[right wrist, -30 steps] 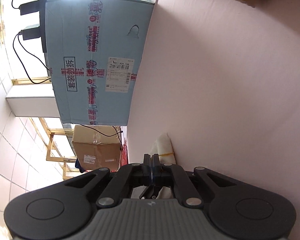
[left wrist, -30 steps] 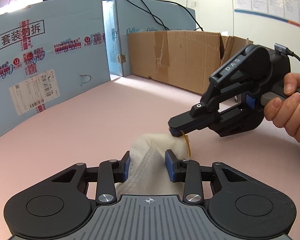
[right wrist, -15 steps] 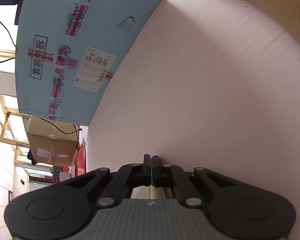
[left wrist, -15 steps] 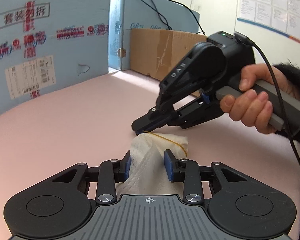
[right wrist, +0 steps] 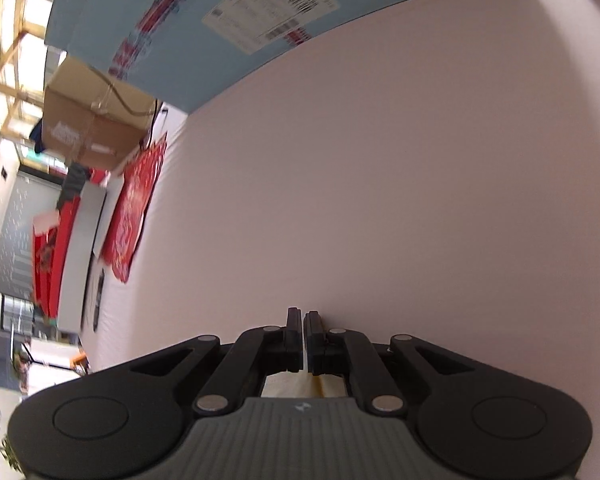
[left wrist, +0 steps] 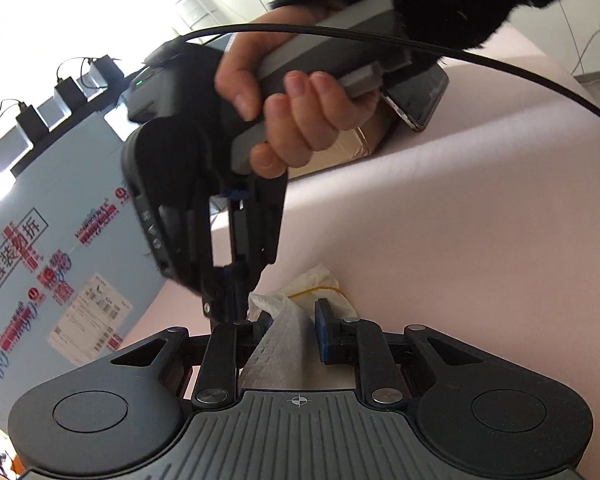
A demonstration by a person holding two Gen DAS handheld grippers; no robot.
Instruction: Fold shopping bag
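The folded white shopping bag [left wrist: 284, 336] is a small bundle with a yellow rubber band [left wrist: 316, 290] round its far end. My left gripper [left wrist: 292, 330] is shut on the bundle, its blue pads pressing both sides. My right gripper [left wrist: 236, 304] points down just left of the bundle, tips beside my left finger. In the right wrist view the right gripper [right wrist: 302, 320] has its jaws nearly together; a sliver of white bag [right wrist: 288, 386] and a yellow strand show under them. Whether they pinch the band is hidden.
The pink tabletop [left wrist: 460, 220] spreads all around. A blue printed box [left wrist: 60, 264] stands at the left, also seen in the right wrist view [right wrist: 220, 12]. A brown carton [left wrist: 352, 148] and a dark phone [left wrist: 420, 96] sit behind the hand.
The right gripper swung from lying level behind the bundle to pointing steeply down at its left side. The band now sits round the bundle's far end. The left gripper tilted, still holding the bundle.
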